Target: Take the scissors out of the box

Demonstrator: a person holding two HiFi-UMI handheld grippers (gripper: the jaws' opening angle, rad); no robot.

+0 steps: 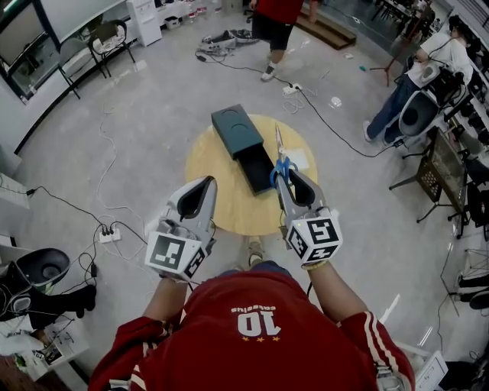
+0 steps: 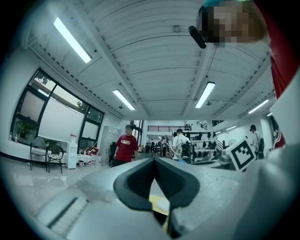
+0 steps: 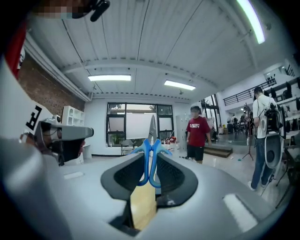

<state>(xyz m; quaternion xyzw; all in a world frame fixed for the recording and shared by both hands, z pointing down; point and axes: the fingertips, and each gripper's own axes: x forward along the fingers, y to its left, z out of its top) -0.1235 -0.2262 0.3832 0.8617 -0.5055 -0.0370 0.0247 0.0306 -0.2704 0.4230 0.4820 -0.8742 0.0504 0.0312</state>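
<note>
In the head view a dark box (image 1: 237, 128) lies on the round wooden table (image 1: 208, 164), its black drawer (image 1: 257, 169) pulled out toward me. My right gripper (image 1: 289, 177) is shut on the blue handles of the scissors (image 1: 280, 153), which hang above the table just right of the drawer with the blades pointing away from me. In the right gripper view the scissors (image 3: 150, 161) stand between the pads of the right gripper (image 3: 150, 154), with the blade tip up ahead. My left gripper (image 1: 203, 185) hovers at the table's near left edge, shut and holding nothing. In its own view the left gripper (image 2: 153, 161) has its tips together.
A white card (image 1: 299, 159) lies on the table right of the scissors. Cables and a power strip (image 1: 109, 234) run over the floor around the table. A person in a red top (image 1: 275, 23) stands beyond it, and another person sits at the right (image 1: 428, 72).
</note>
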